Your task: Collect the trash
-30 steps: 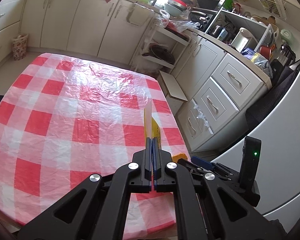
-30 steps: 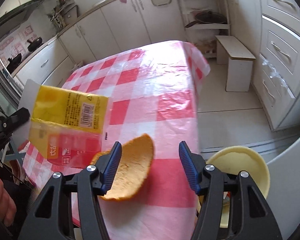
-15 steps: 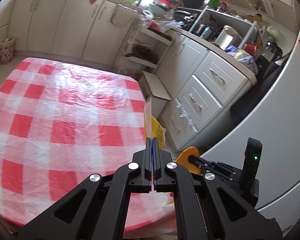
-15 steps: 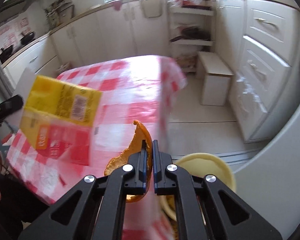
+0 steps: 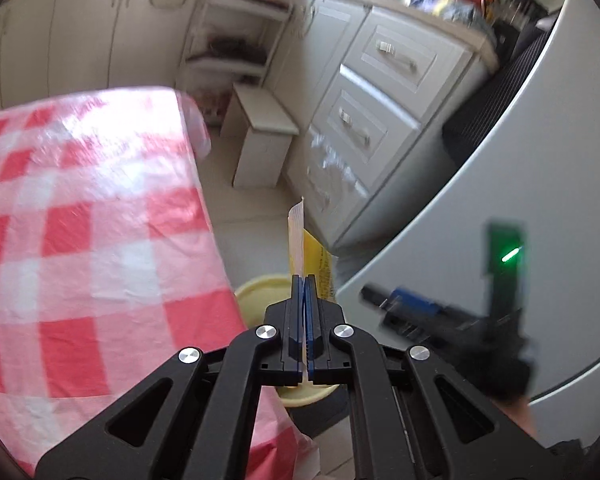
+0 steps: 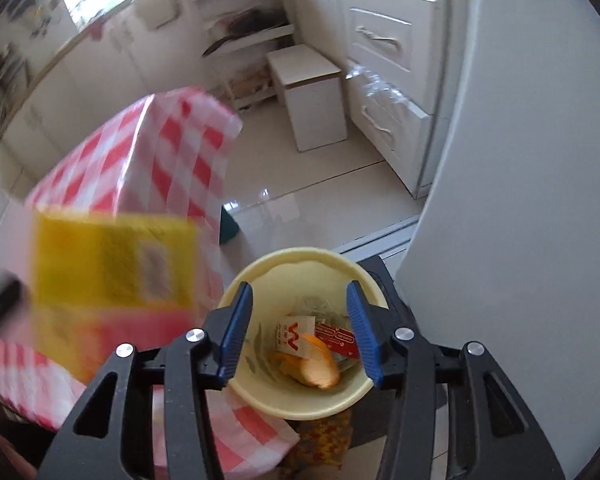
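My left gripper (image 5: 304,280) is shut on a flat yellow and red wrapper (image 5: 310,248), seen edge-on above the rim of a pale yellow bin (image 5: 256,290). In the right wrist view the same wrapper (image 6: 112,276) is a blurred yellow sheet at the left. My right gripper (image 6: 298,292) hangs over the yellow bin (image 6: 300,258) with its jaws opening and nothing between them. An orange peel (image 6: 314,360) lies inside the bin beside a white and red packet (image 6: 296,330). The right gripper (image 5: 404,304) also shows blurred in the left wrist view.
A table with a red and white checked plastic cloth (image 5: 80,220) stands left of the bin. A small white stool (image 6: 308,96), white drawers (image 5: 380,92) and a grey fridge side (image 6: 520,160) border the tiled floor. A dark base (image 6: 384,276) sits under the bin.
Both hands swung right, off the table to the bin. The right gripper shut on the orange peel, carried it over and opened; the peel now lies in the bin. The left still holds the wrapper.
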`<state>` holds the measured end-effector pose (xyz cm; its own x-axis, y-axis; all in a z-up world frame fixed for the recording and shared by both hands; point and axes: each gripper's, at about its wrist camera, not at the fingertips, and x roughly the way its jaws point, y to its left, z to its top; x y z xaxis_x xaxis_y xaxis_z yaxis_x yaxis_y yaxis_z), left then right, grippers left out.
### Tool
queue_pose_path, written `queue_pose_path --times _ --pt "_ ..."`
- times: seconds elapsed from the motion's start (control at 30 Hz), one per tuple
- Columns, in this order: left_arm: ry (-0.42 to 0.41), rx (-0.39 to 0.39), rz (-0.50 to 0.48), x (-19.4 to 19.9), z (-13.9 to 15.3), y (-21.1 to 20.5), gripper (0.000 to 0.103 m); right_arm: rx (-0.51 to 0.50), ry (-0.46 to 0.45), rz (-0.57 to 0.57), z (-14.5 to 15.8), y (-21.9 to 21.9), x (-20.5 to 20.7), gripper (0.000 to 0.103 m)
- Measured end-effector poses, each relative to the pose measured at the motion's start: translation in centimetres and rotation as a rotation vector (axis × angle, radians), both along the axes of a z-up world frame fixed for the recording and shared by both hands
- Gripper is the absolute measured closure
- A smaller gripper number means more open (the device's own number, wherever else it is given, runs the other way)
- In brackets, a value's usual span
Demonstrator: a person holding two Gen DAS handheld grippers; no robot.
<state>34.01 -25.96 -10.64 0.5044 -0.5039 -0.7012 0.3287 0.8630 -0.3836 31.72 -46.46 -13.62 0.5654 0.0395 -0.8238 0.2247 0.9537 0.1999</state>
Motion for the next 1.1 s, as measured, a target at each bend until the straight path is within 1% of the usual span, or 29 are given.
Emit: queue_pose_path --times 0.03,0.07,0.1,0.17,0.23,0.27,0.33,0.37,0.43,0.47,0.5,0.53,0.57,0.6,0.67,0.7,0.8,0.9,0.97,1.1 --pt "0.021 0.011 -0.008 0.3 -0.7 -0.5 0.102 0.035 -0.022 -0.03 0.6 -0.8 -0.2 0.054" --pt "0.062 0.025 -0.033 0.8 -1.9 -1.5 0.101 0.06 -0.04 -0.042 0.9 -1.0 -0.7 0.052" --pt "0.088 0.038 -0.05 1.1 -2.7 -2.2 0.099 0.085 -0.059 -0.052 1.4 -1.3 -0.9 0.051" --pt "0.102 0.059 -0.065 1.0 -3.3 -3.0 0.094 0.12 -0.089 -0.052 2.1 -1.4 -1.4 0.05" --pt "0.094 0.053 -0.07 0.5 -3.0 -3.0 0.085 0.126 -0.11 -0.044 2.7 -1.3 -1.3 0.048" --pt "0.086 0.052 -0.069 0.2 -2.5 -2.7 0.081 0.136 -0.126 -0.038 3.1 -1.3 -1.6 0.046" --pt "0.059 0.051 -0.062 -0.8 -1.3 -1.7 0.065 0.151 -0.141 -0.032 3.6 -1.1 -1.4 0.044" --pt "0.04 0.058 -0.056 -1.5 -0.6 -1.2 0.061 0.157 -0.146 -0.029 3.9 -1.0 -1.6 0.044" --pt "-0.006 0.09 -0.043 -2.9 1.4 0.3 0.049 0.168 -0.164 -0.018 4.8 -0.4 -2.3 0.042" --pt "-0.03 0.112 -0.03 -3.8 2.4 1.1 0.045 0.166 -0.176 -0.013 5.4 0.0 -2.9 0.038" --pt "-0.049 0.126 -0.017 -4.5 3.2 1.7 0.037 0.159 -0.187 -0.01 6.0 0.3 -3.4 0.035" --pt "-0.077 0.153 0.006 -5.4 4.2 2.7 0.028 0.146 -0.202 -0.007 6.7 1.0 -4.4 0.028" --pt "-0.098 0.174 0.027 -6.3 5.0 3.5 0.024 0.131 -0.218 -0.006 7.3 1.6 -5.4 0.022" --pt "-0.13 0.198 0.058 -7.6 6.0 4.6 0.019 0.118 -0.23 -0.004 7.6 2.2 -6.2 0.019" --pt "-0.16 0.221 0.093 -9.0 7.2 6.0 0.016 0.081 -0.275 0.004 8.8 3.8 -8.8 0.012" --pt "-0.178 0.232 0.11 -9.9 7.8 6.9 0.014 0.054 -0.305 0.01 9.4 4.8 -10.3 0.011" --pt "-0.238 0.239 0.165 -13.2 9.9 9.7 0.008 -0.026 -0.386 0.048 11.1 7.8 -14.7 0.009" --pt "-0.276 0.248 0.177 -15.9 11.3 11.5 0.008 -0.101 -0.46 0.072 12.3 10.4 -18.8 0.007" --pt "-0.29 0.266 0.174 -17.3 11.8 12.2 0.008 -0.128 -0.482 0.081 12.7 11.5 -20.7 0.007" --pt "-0.305 0.291 0.175 -19.9 12.4 13.5 0.008 -0.152 -0.464 0.08 12.9 12.8 -23.1 0.007"
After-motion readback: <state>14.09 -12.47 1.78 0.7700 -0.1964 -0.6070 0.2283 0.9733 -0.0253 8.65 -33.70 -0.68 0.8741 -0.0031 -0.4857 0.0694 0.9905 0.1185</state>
